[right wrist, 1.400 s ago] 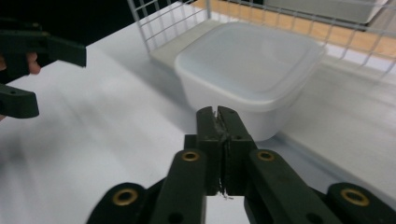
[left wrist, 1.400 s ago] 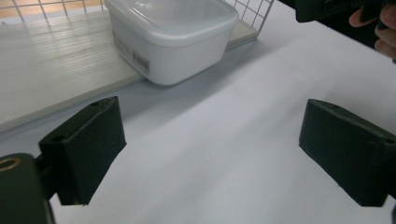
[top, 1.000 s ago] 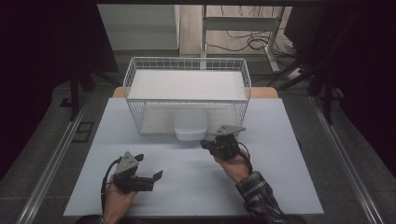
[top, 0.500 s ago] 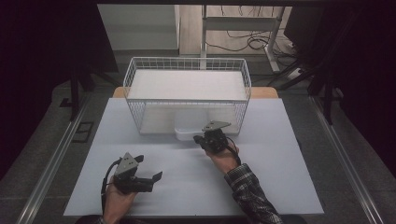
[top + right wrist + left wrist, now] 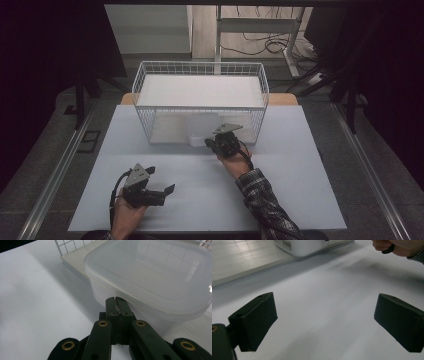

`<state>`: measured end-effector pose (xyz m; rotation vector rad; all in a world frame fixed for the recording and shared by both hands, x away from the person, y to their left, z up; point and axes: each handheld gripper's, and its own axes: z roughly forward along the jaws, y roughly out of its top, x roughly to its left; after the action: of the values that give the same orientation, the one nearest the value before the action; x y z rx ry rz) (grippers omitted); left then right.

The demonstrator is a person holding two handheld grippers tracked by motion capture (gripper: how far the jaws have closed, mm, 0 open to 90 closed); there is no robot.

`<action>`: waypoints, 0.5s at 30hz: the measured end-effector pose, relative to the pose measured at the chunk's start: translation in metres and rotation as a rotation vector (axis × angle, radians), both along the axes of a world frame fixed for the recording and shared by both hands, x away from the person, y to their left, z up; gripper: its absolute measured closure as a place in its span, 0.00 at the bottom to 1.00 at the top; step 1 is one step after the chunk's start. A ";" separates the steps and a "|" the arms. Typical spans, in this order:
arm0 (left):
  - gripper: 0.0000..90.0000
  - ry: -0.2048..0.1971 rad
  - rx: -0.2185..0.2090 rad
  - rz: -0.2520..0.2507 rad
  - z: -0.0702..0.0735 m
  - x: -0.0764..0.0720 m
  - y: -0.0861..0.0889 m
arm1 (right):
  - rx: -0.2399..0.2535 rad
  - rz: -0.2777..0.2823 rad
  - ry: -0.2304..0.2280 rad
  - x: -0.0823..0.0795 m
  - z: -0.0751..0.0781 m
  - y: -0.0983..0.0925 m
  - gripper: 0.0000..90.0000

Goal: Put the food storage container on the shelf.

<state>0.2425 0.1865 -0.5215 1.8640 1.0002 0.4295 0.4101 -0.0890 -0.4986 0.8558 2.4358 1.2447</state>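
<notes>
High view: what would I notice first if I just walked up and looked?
Probably the white wire basket at the far side of the table. Then the clear lidded box at the basket's open front, with the shut right gripper right up against it, under the lid's edge. The left gripper sits open near the table's front edge.

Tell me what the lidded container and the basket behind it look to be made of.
Container: likely plastic, milky and translucent with a smooth, slightly glossy lid; the basket's grid shows faintly on it. Basket: apparently thin metal wire with a white coating, formed into an open grid; the coating type can't be told.
</notes>
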 end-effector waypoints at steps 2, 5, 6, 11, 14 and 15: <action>0.04 0.002 0.002 -0.002 0.000 0.000 0.000 | -0.005 0.001 -0.003 0.002 0.000 0.003 0.99; 0.04 0.004 0.004 -0.004 -0.001 0.000 -0.001 | -0.012 -0.005 -0.007 0.006 -0.001 0.006 0.99; 0.04 0.004 0.004 -0.004 -0.001 0.000 -0.001 | -0.013 -0.008 -0.009 0.007 -0.001 0.007 0.99; 0.04 0.003 -0.005 -0.004 0.000 0.000 0.000 | -0.016 -0.019 -0.011 0.013 -0.002 0.011 0.99; 0.04 0.002 -0.013 -0.007 0.000 0.000 0.000 | -0.015 -0.024 -0.012 0.016 -0.002 0.012 0.99; 0.04 0.001 -0.017 -0.007 0.000 0.000 0.001 | -0.014 -0.026 -0.011 0.017 -0.003 0.013 0.99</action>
<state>0.2427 0.1872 -0.5213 1.8521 0.9946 0.4139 0.4274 -0.0761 -0.5011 0.8720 2.4139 1.2183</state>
